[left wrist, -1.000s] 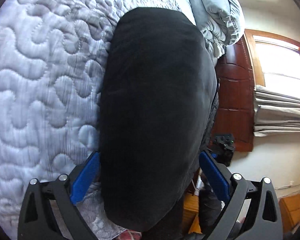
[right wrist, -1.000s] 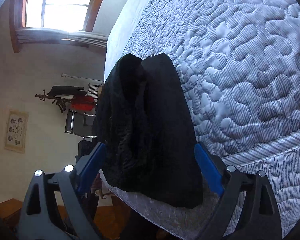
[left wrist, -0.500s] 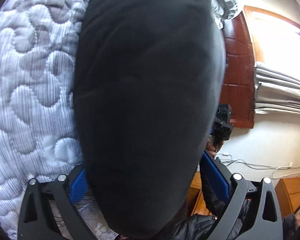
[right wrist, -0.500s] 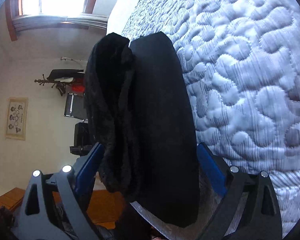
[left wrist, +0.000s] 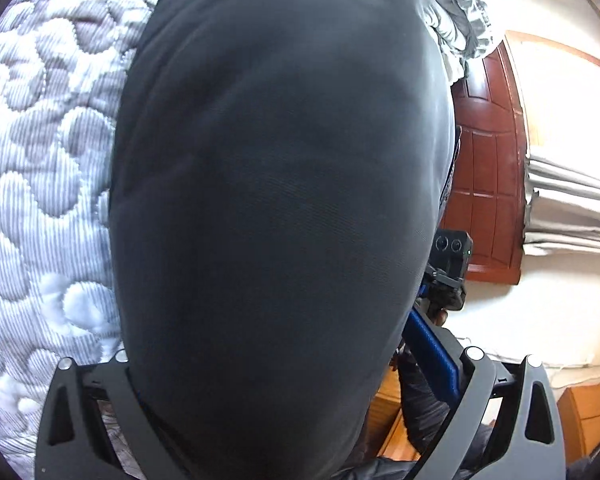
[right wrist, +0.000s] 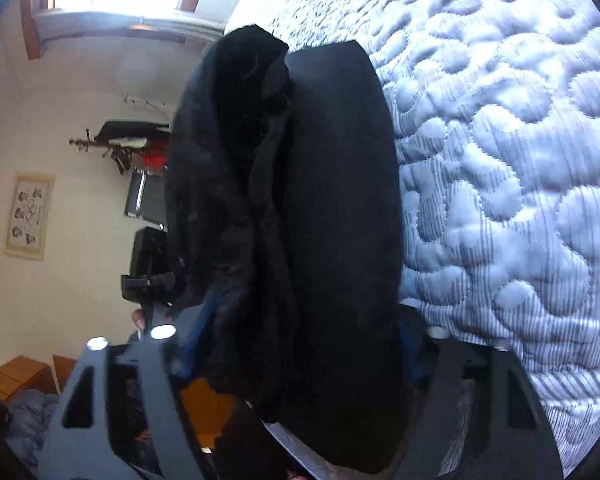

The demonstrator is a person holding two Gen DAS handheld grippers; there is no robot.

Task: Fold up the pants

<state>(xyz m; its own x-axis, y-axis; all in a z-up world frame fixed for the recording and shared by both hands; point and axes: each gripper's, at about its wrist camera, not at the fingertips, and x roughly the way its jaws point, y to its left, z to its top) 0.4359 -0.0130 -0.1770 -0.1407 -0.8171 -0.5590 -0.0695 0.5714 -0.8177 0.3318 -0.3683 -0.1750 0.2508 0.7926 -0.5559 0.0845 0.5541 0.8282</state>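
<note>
Left tongs (left wrist: pixel 284 364) – jaws wide apart, pants (left wrist: pixel 280 200) between them; contact hidden by cloth. Pants lie folded at the bed (left wrist: pixel 40 200) edge. Right tongs (right wrist: pixel 300 344) – jaws closing, pants between them; whether pads press, cannot tell.

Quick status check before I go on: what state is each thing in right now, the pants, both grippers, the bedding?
Pants: folded thick, lying on the bed edge, between both grippers' fingers.
Right gripper: closing around the pants.
Left gripper: fingers astride the pants; grip unclear.
Quilt: spread flat.
Blanket: bunched up.
</note>
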